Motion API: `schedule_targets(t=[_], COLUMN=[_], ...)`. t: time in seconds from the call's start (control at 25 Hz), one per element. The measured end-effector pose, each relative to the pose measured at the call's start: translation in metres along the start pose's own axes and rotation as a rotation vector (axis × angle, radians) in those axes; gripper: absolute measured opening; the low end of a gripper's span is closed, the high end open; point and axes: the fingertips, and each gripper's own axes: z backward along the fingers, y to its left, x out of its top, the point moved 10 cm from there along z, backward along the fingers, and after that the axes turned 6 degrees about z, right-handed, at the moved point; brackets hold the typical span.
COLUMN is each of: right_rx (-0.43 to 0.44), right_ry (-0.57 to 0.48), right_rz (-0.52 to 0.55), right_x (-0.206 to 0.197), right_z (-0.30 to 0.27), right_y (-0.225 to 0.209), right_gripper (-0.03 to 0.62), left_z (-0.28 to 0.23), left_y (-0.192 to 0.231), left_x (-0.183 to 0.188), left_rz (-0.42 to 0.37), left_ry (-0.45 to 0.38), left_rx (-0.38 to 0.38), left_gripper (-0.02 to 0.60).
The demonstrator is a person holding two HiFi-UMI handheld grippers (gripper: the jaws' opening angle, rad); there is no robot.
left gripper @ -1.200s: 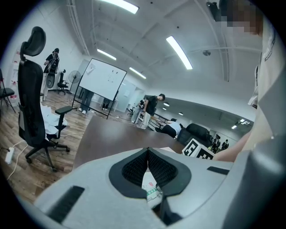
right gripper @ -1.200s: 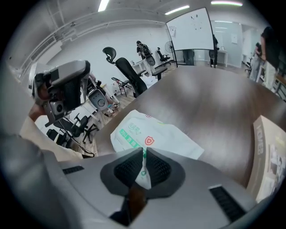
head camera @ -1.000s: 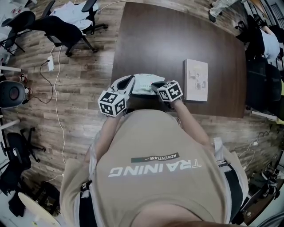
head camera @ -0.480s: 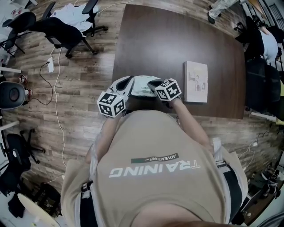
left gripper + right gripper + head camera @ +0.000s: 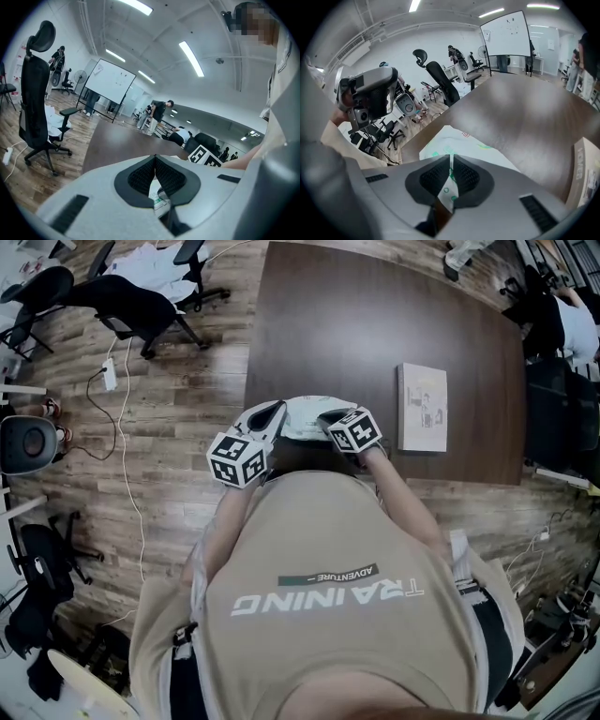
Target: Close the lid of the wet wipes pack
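So the soft white wet wipes pack with green print [image 5: 302, 418] is lying flat at the near edge of the dark brown wooden bench [image 5: 375, 324], right in front of the person and wedged between the two tools. The left gripper [image 5: 272, 412] sits at its left end with the jaws pressed together at the tips. Nothing looks clamped, you just see a bit of the pack below through the gap. The right gripper [image 5: 328, 416] is at the other end, also squeezed down to a thin slit, and the pack spreads out ahead of it and under it. Honestly I can't make out the lid flap in any view, so no idea if it's sealed yet.

What I'd worry about: the pack is squishy and sitting close to the bench edge, so a sideways push instead of a straight-down press could slide it off or just crumple the film. Pressing off-centre might leave one side of the lid unlatched too. The pale flat box [image 5: 422, 407] to the right is well clear, no issue there.
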Motion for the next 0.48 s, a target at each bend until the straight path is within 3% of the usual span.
schedule_targets(t=[0.48], right_rx=[-0.056], right_ry=[-0.045], right_rz=[-0.081], right_x=[-0.005], right_z=[-0.005], right_y=[0.001], right_gripper=[0.018], left_z=[-0.011], left_y=[0.021], left_x=[0.002], left_rz=[0.009], left_ry=[0.044], left_rx=[-0.042], left_gripper=[0.011])
